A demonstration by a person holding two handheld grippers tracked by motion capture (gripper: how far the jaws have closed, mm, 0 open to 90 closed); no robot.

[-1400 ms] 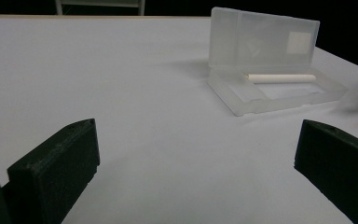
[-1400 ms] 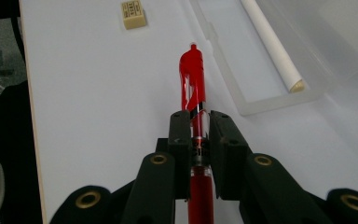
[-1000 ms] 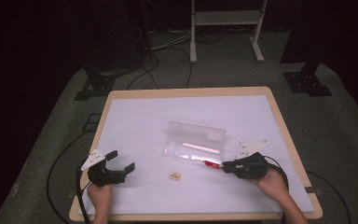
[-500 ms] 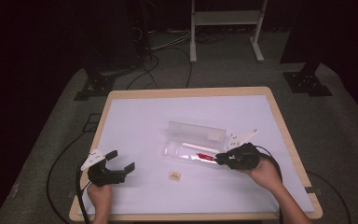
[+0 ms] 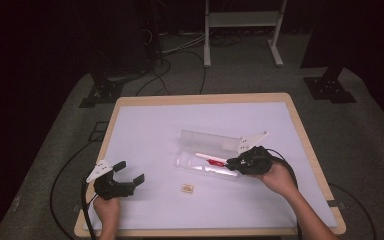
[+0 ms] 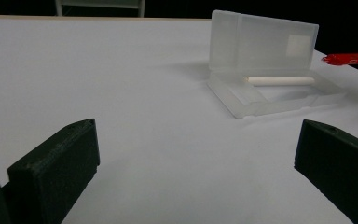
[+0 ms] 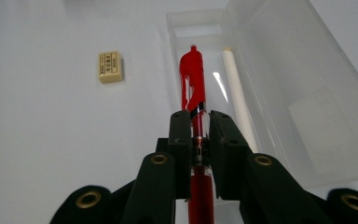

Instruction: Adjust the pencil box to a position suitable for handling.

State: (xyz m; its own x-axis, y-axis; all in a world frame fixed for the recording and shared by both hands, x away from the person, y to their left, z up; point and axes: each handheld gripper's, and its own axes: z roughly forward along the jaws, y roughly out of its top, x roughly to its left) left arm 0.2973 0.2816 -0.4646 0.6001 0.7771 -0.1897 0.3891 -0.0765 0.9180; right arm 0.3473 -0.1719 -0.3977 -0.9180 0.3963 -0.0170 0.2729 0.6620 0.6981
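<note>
A clear plastic pencil case (image 5: 186, 161) lies open in the middle of the white table, its lid (image 5: 207, 139) folded back. A white stick (image 5: 209, 157) rests in its tray. My right gripper (image 5: 231, 163) is shut on a red pen (image 5: 214, 162) and holds it lengthwise over the tray. In the right gripper view the red pen (image 7: 192, 79) sticks out past the jaws of my right gripper (image 7: 198, 119), beside the white stick (image 7: 235, 93). My left gripper (image 5: 131, 171) sits open near the front left edge, its jaws wide apart around bare table (image 6: 196, 154).
A small tan eraser (image 5: 187, 188) lies on the table in front of the case; the right gripper view has the eraser (image 7: 109, 66) left of the pen. The table's wooden rim (image 5: 307, 150) runs close behind my right hand. Dark stands and cables are on the floor beyond.
My right gripper has carried the red pen leftward and a little up, from beside the case to over its tray. The left gripper has stayed put.
</note>
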